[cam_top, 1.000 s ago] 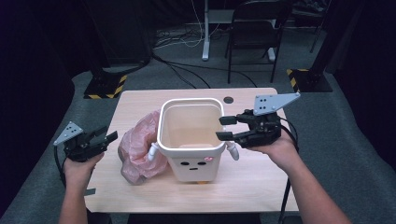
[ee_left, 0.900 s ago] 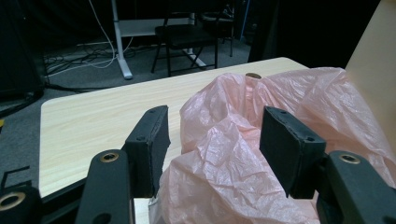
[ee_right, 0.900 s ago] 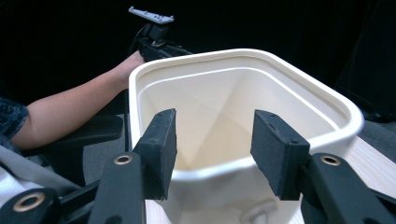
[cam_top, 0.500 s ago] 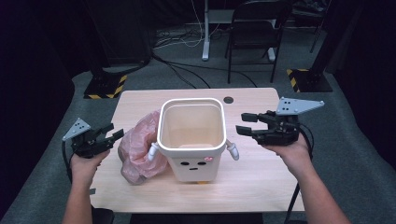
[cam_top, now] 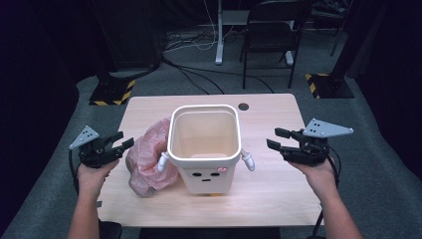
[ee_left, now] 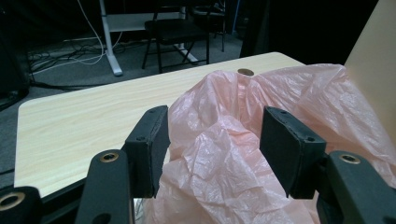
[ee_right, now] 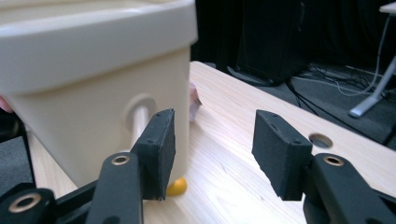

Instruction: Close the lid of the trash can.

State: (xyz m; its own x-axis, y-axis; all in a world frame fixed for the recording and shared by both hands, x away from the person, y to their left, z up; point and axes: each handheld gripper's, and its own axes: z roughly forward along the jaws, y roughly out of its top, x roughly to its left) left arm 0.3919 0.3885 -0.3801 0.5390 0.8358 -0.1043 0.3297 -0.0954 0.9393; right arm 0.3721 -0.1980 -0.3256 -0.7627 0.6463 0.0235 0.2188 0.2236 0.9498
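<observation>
Pink and crinkly, the thin plastic bag lies in a heap on the pale wooden table, left of middle in the high view. It leans on the left wall of the cream plastic bin with a little face on its front, which stands in the middle of the frame.

My left gripper is at the far left of the high view, and it points right at the bag. The bag is just in front of it. In the left gripper view the bag bulges up between my two black pads, but I cannot tell if they touch it yet. The pads stand wide apart and hold nothing.

My right gripper is at the right of the high view, on the other side of the bin. Its jaws are apart too, with nothing in them. In the right gripper view I see the bin wall close by on the left, and a small yellow foot under it. The bin stands between this gripper and the bag.

So my left gripper is the near one. I think it should go straight ahead to the right and pinch the pink heap.
</observation>
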